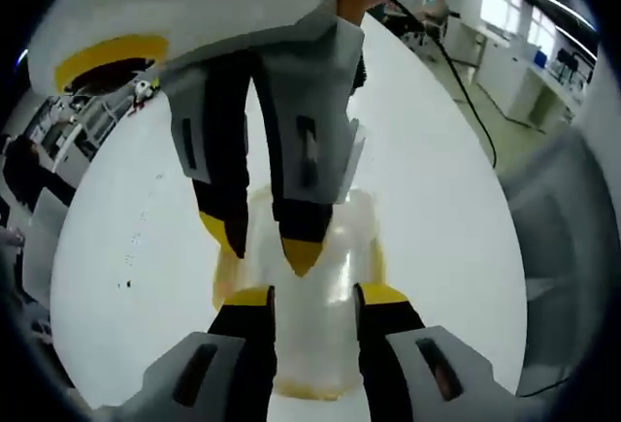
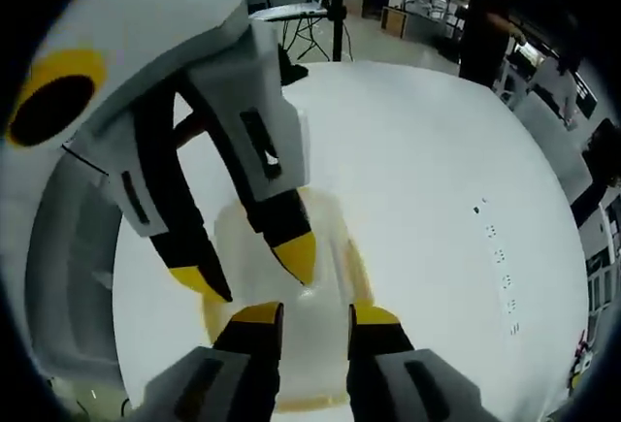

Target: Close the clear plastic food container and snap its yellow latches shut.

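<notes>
The container [image 1: 310, 276] is set on the table [image 1: 437, 179], between 2 parted, empty grippers: left [image 1: 312, 294], right [image 2: 316, 313]. It is judged light, stiff and slippery; the yellow latches [image 2: 357, 272] at its sides are to be pressed.

Container [image 1: 320, 276] clear w/ pale yellow edges, on plain white table [image 1: 437, 179]. Both grippers, left gripper [image 1: 312, 298] & right gripper [image 2: 315, 313]: grey bodies, black jaws, yellow tips. Floor [image 1: 505, 116] grey-green w/ black cable [image 1: 466, 92].
</notes>
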{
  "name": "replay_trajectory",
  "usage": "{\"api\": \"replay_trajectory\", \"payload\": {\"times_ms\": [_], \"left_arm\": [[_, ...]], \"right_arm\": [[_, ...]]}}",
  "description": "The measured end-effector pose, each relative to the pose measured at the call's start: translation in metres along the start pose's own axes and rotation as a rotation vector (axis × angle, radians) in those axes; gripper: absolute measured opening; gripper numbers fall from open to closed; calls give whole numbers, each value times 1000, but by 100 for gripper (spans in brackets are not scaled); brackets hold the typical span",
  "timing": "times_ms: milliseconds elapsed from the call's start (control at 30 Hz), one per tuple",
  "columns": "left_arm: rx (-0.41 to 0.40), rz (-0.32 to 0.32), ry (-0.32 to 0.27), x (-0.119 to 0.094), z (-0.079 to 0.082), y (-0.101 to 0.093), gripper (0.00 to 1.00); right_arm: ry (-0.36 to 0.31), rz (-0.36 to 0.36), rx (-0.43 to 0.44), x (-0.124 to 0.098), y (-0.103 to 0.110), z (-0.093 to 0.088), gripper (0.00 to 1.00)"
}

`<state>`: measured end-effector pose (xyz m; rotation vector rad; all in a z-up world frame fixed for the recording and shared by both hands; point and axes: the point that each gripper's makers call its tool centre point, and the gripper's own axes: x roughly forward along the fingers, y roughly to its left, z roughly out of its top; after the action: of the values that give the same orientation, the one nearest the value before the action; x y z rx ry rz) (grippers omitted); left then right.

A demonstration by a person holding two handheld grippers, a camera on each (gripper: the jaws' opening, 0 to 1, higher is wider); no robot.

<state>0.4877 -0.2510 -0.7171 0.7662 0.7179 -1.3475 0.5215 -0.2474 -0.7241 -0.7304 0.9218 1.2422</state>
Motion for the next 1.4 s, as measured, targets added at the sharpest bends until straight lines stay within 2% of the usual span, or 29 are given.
{"api": "replay_trajectory", "payload": {"times_ms": [267, 367, 433, 500, 600, 900, 1167, 1400], "left_arm": [[32, 4, 11, 3, -1, -9, 33], [38, 5, 9, 4, 0, -14, 36], [73, 17, 16, 5, -1, -16, 38], [82, 19, 29, 7, -3, -20, 41], [97, 39, 40, 10, -5, -19, 44], [108, 93, 54, 15, -6, -16, 46], [157, 151, 74, 18, -9, -15, 46], [171, 170, 72, 18, -10, -15, 46]], "right_arm": [[-4, -3, -11, 1, -6, 2, 25], [0, 4, -21, 3, -9, 4, 28], [15, 2, -32, 7, -11, 2, 31], [15, 27, -33, 7, -10, 2, 31], [18, 27, -21, 7, -14, 3, 34], [28, 79, -47, 8, -10, 3, 33], [36, 131, -67, 10, -7, 3, 30], [30, 174, -53, 12, -12, 2, 35]]}}
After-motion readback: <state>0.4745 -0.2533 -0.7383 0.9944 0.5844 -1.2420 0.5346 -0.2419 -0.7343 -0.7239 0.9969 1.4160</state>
